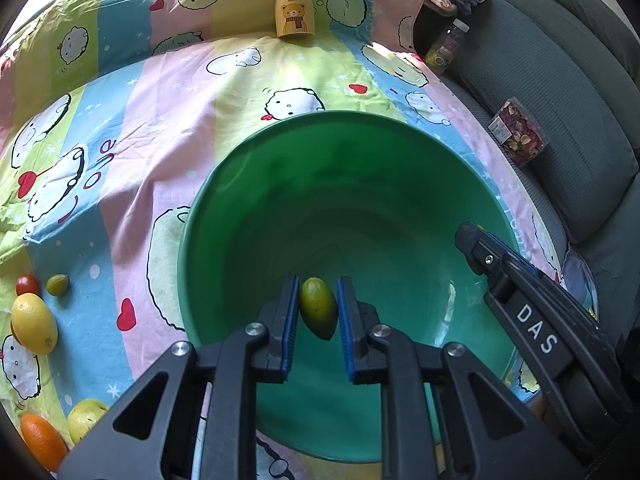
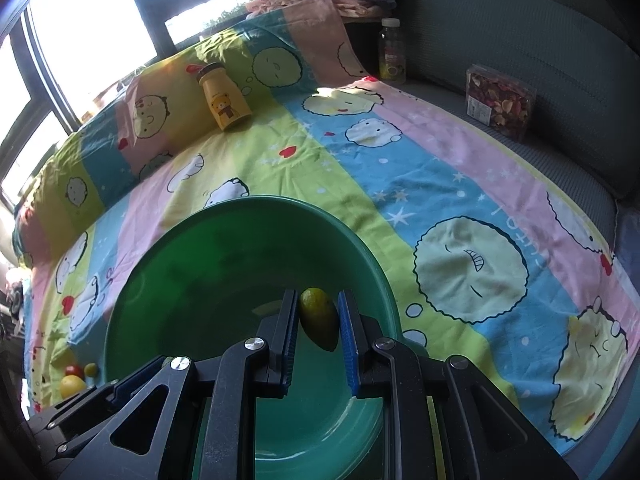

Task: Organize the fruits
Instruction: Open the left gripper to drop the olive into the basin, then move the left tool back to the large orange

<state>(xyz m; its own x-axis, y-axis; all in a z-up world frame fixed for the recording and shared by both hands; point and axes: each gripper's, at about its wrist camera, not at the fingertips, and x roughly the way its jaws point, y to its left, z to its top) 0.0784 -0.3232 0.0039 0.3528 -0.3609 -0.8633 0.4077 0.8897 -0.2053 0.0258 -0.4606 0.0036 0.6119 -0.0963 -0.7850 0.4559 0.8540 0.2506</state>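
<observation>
Small green oval fruits sit clamped in both grippers' jaws above the green plastic basin; releasing comes next.

Basin on the sheet, loose fruits to its left, bear bottle behind.

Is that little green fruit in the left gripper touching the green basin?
Apart. In the left wrist view the green fruit hangs between the left gripper's pads, above the basin floor.

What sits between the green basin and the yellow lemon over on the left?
In the left wrist view, only patterned bedsheet lies between the green basin and the lemon; a printed red heart shows there, no fruit.
</observation>
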